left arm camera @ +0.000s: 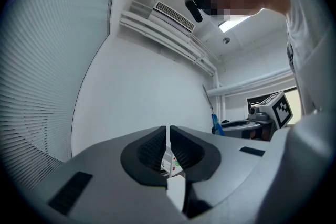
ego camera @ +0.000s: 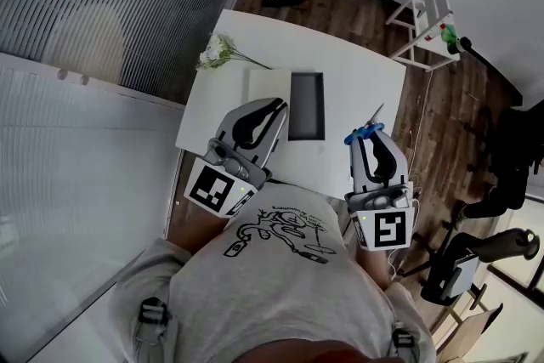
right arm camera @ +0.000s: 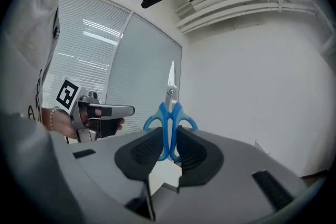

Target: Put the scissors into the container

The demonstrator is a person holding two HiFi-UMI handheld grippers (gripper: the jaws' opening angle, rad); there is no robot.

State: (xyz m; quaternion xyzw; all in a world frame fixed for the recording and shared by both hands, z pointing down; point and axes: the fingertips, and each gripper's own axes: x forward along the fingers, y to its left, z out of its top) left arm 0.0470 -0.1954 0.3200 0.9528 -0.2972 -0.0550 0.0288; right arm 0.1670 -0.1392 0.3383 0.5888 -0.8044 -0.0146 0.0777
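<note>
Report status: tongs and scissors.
Left tongs shut, empty. Right tongs shut on blue-handled metal scissors, blades forward. Dark grey rectangular container open on white table, nothing across it.

Two grippers, the left gripper (ego camera: pixel 274 108) and right gripper (ego camera: pixel 371 138); one scissors (ego camera: pixel 365 131); one container (ego camera: pixel 306 106); one table (ego camera: pixel 357 81); one flower sprig (ego camera: pixel 217 53).

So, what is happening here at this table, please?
A person stands at the white table with a gripper in each hand. The right gripper has its fingers closed on the blue-handled scissors, with the blades pointing away from the person. The left gripper is empty, its fingers almost together, and is near the dark container that sits on the table. The scissors are not yet in the container.
</note>
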